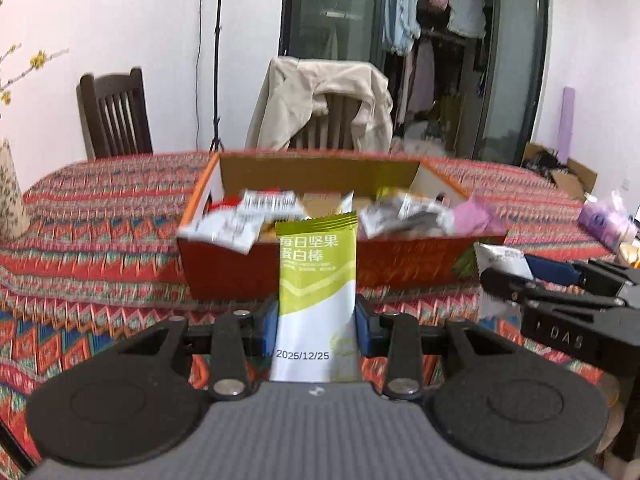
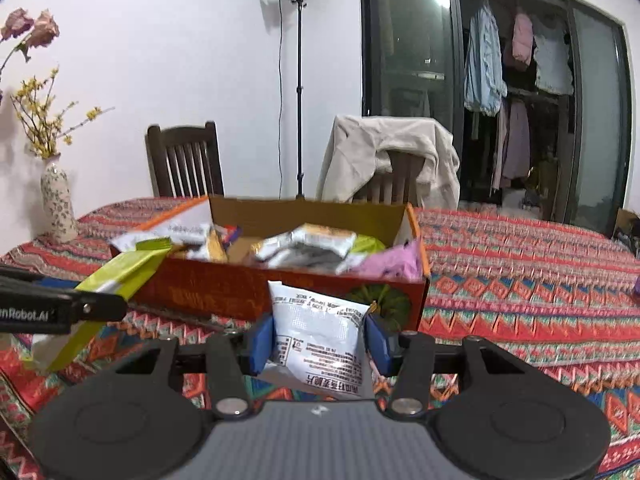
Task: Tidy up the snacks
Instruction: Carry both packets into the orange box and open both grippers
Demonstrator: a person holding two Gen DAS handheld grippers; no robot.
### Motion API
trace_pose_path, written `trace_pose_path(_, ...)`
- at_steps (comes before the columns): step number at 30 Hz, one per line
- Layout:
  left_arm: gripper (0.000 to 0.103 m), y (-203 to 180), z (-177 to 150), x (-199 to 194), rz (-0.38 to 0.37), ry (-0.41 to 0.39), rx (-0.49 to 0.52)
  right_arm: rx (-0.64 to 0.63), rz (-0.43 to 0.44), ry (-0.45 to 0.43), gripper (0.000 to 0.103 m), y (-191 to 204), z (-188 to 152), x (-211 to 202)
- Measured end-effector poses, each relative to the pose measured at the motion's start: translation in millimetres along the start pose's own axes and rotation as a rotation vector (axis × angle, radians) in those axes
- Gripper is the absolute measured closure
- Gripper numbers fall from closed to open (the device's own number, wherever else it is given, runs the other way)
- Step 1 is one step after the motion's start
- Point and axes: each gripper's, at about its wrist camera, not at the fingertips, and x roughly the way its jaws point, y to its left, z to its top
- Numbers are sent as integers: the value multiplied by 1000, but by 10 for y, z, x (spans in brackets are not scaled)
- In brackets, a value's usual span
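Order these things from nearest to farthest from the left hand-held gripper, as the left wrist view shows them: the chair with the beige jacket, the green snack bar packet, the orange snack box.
1. Green snack bar packet: clamped between the pads of the left hand-held gripper.
2. Orange snack box: straight ahead on the patterned tablecloth.
3. Chair with the beige jacket: behind the table's far edge.

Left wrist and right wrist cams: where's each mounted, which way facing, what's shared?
Left wrist: on the left claw, facing the snack box; claw grips a green protein bar; right claw at right.
Right wrist: on the right claw, same heading; grips a white packet; left claw at left.
Shared: box, bar, draped chair.
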Motion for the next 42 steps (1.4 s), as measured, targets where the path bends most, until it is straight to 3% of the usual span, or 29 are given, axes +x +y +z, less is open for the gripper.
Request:
trace_pose_path(9, 65, -92, 586, 64, -17, -102, 19, -12, -44, -74, 55, 61, 522, -30)
trace_pose_path(14, 65, -68, 829, 245, 10, -131, -19, 14, -57, -91, 55, 83, 819, 196)
trace_pose_path(18, 65, -35, 982, 431, 74, -181, -43, 31, -88, -103, 55, 106, 977, 457)
trace_pose_path(23, 65, 75, 1022, 712, 122, -199, -71, 78, -107, -102, 55, 54, 991, 767)
trace_pose_path(34, 62, 350, 858, 1042, 126, -131, -100, 54, -79, -84, 54, 23, 770, 1105)
trace_pose_path(37, 31, 329, 824, 947, 113, -177, -99, 86, -80, -76, 38, -46, 748, 1116)
trace_pose_path(38, 8, 327, 821, 909, 119, -199, -105, 97, -71, -75, 28, -63, 754, 1112)
trace_pose_path(39, 0, 328, 809, 858, 130, -229, -114, 106, -62, -74, 19, -84, 757, 1102)
trace_pose_path(42, 0, 332, 799, 748, 129, -272, -119, 116, -60, -94, 0, -102, 748, 1055)
